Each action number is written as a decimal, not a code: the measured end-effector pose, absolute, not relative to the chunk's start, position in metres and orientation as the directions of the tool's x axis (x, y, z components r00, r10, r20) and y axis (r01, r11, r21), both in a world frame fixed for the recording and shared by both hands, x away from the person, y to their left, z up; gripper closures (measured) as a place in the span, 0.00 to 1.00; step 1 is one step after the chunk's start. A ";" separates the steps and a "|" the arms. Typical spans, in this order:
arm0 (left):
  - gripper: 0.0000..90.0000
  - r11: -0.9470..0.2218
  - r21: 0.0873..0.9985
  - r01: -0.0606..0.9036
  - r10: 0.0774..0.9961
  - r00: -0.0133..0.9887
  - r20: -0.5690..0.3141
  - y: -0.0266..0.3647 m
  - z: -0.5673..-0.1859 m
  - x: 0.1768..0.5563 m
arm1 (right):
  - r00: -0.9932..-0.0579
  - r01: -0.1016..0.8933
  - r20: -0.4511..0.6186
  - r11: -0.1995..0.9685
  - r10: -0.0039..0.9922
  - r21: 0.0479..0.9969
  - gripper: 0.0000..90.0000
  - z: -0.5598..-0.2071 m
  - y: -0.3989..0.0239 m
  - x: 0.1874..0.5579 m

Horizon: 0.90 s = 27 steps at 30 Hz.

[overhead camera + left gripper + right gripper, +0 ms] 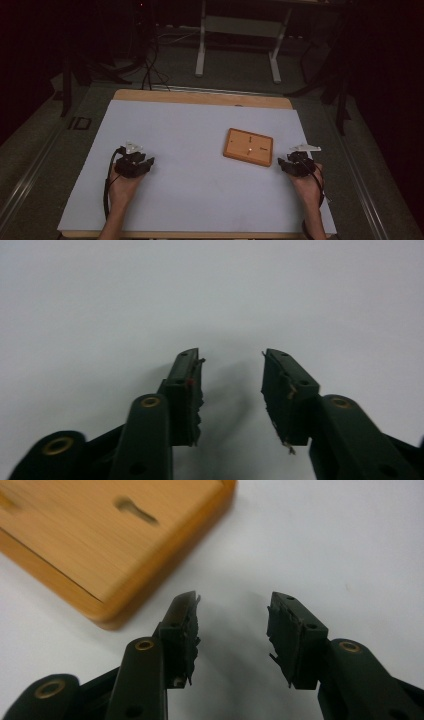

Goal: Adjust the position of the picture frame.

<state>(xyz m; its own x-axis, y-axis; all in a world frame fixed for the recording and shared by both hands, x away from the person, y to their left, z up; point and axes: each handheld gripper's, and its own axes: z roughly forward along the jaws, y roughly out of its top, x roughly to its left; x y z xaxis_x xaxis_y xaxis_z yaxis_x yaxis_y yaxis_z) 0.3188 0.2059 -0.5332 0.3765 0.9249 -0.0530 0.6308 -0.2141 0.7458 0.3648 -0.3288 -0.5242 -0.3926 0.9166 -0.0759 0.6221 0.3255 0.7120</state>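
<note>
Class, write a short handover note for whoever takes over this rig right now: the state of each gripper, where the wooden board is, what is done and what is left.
Left gripper: open, holding nothing, over bare white table cover on the left side.
Right gripper: open, holding nothing, just right of the wooden board, not touching it.
The board lies flat on the right half of the cover, with slots in its top face; the right gripper view shows its near corner close to the left jaw.
Done: nothing visible; the board is untouched.
Left: probably to bring the right gripper onto the board's edge.
</note>
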 end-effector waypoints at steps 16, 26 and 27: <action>0.71 -0.284 0.777 0.562 0.878 0.478 -0.025 0.195 -0.529 0.311 | -0.625 0.469 -0.067 0.443 0.778 0.764 0.82 -0.515 -0.296 0.352; 0.70 -0.257 0.780 0.570 0.885 0.463 -0.046 0.197 -0.530 0.313 | -0.685 0.438 -0.043 0.458 0.727 0.774 0.85 -0.505 -0.284 0.363; 0.70 -0.259 0.780 0.570 0.885 0.463 -0.045 0.197 -0.529 0.313 | -0.694 0.431 -0.048 0.468 0.718 0.771 0.85 -0.504 -0.282 0.364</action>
